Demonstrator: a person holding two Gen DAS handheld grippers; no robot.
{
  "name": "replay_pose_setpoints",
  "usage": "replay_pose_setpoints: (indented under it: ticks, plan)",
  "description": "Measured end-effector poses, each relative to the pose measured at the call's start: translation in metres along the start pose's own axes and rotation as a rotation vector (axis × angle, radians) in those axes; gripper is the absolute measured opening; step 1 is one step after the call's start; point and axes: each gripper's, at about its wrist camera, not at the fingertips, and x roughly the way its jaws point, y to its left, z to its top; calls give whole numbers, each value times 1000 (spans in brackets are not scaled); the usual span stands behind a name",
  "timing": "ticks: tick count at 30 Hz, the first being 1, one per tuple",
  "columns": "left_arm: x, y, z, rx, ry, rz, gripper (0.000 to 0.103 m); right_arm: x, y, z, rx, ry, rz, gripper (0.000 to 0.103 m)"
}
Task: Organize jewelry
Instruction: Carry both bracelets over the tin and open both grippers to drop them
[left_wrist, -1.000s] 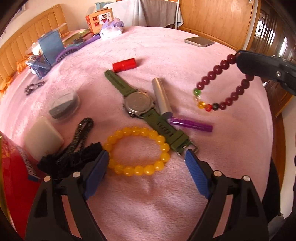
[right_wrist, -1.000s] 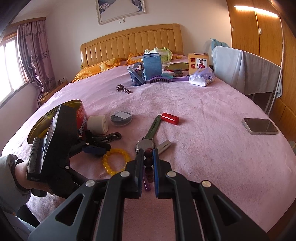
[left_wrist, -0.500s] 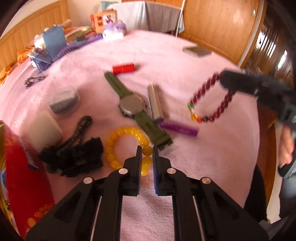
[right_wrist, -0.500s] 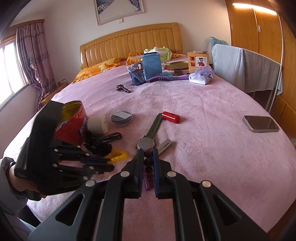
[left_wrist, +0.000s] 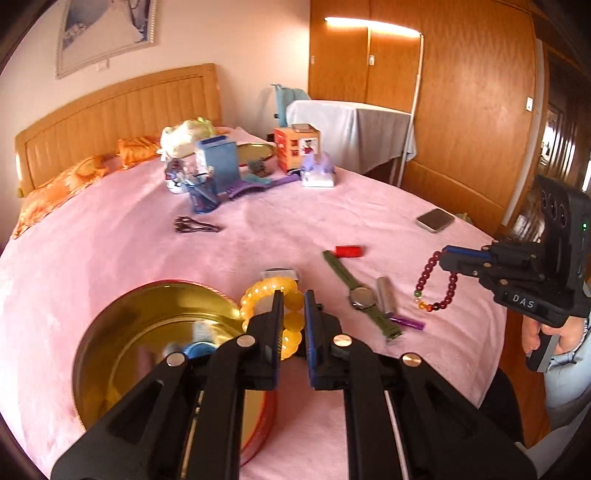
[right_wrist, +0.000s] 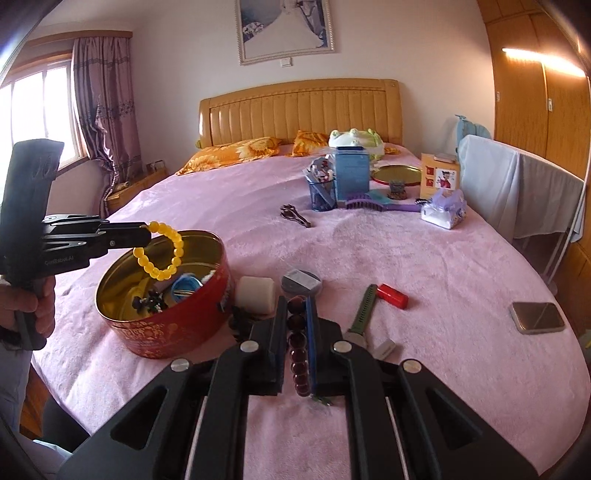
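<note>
My left gripper is shut on a yellow bead bracelet and holds it in the air above the red round tin; the bracelet hangs over the tin's open gold inside. My right gripper is shut on a dark red bead bracelet, which hangs from it in the left wrist view above the bed. A green watch lies on the pink blanket.
A silver tube, a purple stick, a red case, a phone, a white block and a round box lie on the bed. Boxes, a brush and scissors are farther back.
My left gripper closed on the yellow bracelet, lifted it off the blanket and carried it left over the tin. My right gripper still holds the dark red bracelet.
</note>
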Motion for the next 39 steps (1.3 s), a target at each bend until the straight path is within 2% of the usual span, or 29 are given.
replay_pose_setpoints:
  ticks: [4,7,15,21,24,29,32,35,37,39]
  plan:
    - [-27,46,-17,-75,-12,67,11,14,39,19,-63,-4,54,11]
    - [-37,69,-34,-94,-9,115,11,28,72,32,-109,5,98,11]
    - [-43,128,-76,-208,1,145,11,71,157,51,-217,42,188,11]
    - [-31,154,-101,-269,18,129,11,122,202,40,-261,140,242,11]
    - [-28,157,-109,-284,18,125,11,150,216,28,-283,219,245,11]
    - [-27,160,-116,-304,7,104,11,184,221,13,-306,352,203,11]
    - [-28,162,-119,-312,5,95,11,193,218,12,-313,395,192,11]
    - [-27,160,-121,-311,12,89,11,193,214,13,-306,391,175,11]
    - [-25,158,-121,-305,19,85,11,188,209,15,-288,369,167,23]
    - [-24,153,-120,-298,24,73,11,179,202,20,-265,323,143,65]
